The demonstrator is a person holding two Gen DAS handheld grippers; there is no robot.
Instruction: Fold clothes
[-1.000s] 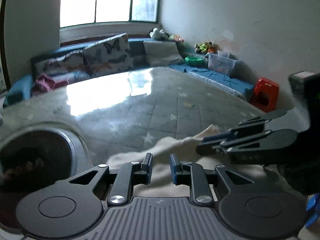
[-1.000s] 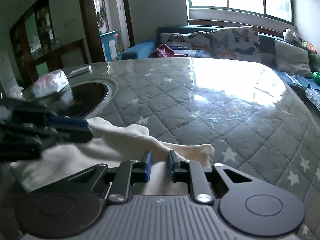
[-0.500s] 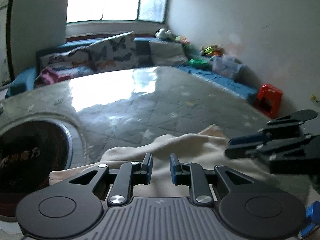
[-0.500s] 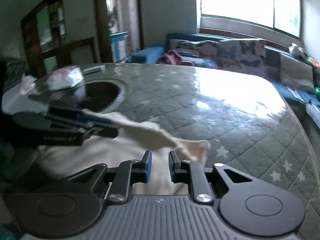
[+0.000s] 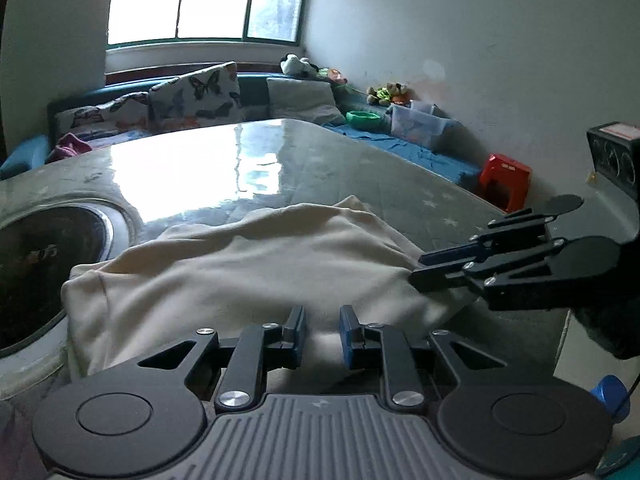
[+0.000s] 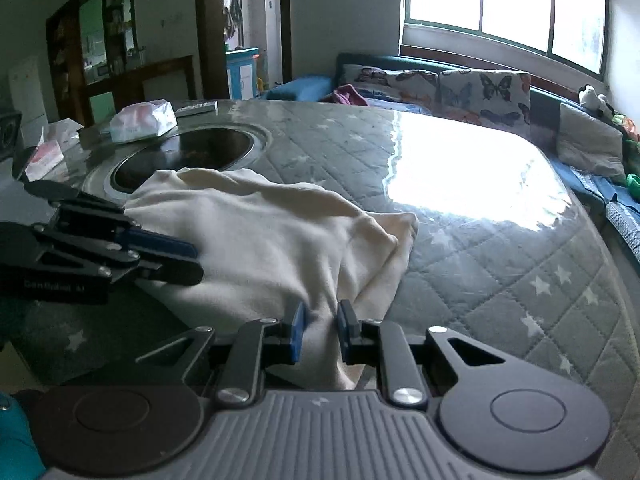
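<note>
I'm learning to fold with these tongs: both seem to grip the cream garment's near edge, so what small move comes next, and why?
Probably carry that edge forward over the cream garment toward its far end. Left tongs and right tongs each pinch cloth at the near side; the rest lies rumpled on the quilted table, its far corner loose beyond.
</note>
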